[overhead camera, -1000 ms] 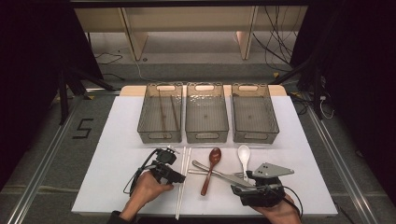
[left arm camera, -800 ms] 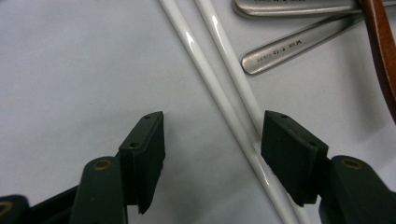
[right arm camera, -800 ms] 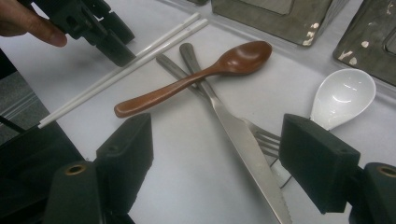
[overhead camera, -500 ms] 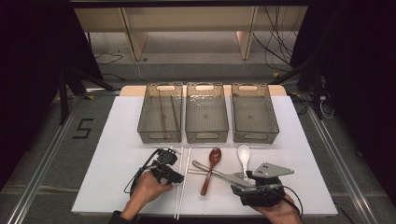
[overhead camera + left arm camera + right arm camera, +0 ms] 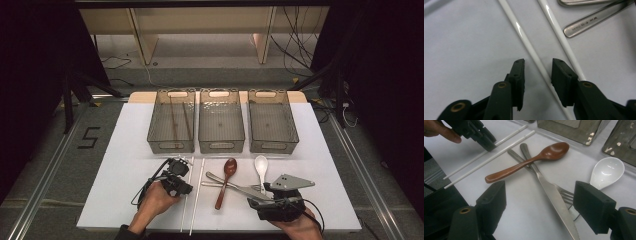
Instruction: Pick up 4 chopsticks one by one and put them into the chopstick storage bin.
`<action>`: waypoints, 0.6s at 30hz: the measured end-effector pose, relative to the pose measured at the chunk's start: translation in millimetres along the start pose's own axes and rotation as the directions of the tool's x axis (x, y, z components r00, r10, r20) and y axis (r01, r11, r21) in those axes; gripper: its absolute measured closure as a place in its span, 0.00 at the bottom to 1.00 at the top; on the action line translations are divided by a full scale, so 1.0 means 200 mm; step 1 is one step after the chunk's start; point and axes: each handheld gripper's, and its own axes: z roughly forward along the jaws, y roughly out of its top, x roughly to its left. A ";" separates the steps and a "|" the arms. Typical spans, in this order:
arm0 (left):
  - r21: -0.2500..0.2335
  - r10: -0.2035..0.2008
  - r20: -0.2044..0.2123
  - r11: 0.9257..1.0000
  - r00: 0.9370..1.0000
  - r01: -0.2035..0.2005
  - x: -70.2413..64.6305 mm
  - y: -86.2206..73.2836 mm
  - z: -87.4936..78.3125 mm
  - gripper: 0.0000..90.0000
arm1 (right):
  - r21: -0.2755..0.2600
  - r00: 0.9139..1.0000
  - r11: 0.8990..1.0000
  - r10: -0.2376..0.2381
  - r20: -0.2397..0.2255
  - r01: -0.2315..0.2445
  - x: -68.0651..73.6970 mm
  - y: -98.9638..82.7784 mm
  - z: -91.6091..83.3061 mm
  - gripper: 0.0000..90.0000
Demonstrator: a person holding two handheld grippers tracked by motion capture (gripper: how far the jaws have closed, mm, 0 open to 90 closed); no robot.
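My left gripper (image 5: 183, 190) (image 5: 537, 61) points down at two white chopsticks (image 5: 192, 197) on the white table. Its jaws straddle one chopstick (image 5: 524, 35) and have just been closing; a small gap shows on each side of it. The other chopstick (image 5: 559, 35) runs outside the right-hand jaw. My right gripper (image 5: 260, 199) (image 5: 541, 187) stands wide open, low over a knife (image 5: 554, 195) and fork (image 5: 564, 192), gripping nothing. A brown wooden spoon (image 5: 529, 161) lies across the metal handles, with a white ceramic spoon (image 5: 606, 172) to its right.
Three grey see-through bins stand in a row behind the cutlery: the left bin (image 5: 170, 146) has brown chopsticks in it, then the middle bin (image 5: 221, 145) and the right bin (image 5: 274, 145). The table's front edge is close to both hands.
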 end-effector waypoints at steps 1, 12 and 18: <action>0.003 0.004 -0.003 1.000 1.000 -0.004 0.00 0.00 0.00 0.73 | 0.001 1.000 1.000 0.000 0.000 0.000 0.00 0.00 0.00 0.30; 0.011 -0.014 0.018 1.000 1.000 0.014 0.03 0.01 0.00 0.81 | 0.001 1.000 1.000 -0.001 0.003 0.001 0.00 0.00 0.00 0.31; 0.032 0.007 -0.018 0.999 1.000 -0.007 0.00 0.02 0.00 0.79 | -0.001 1.000 1.000 0.000 0.003 0.000 0.00 0.00 0.00 0.31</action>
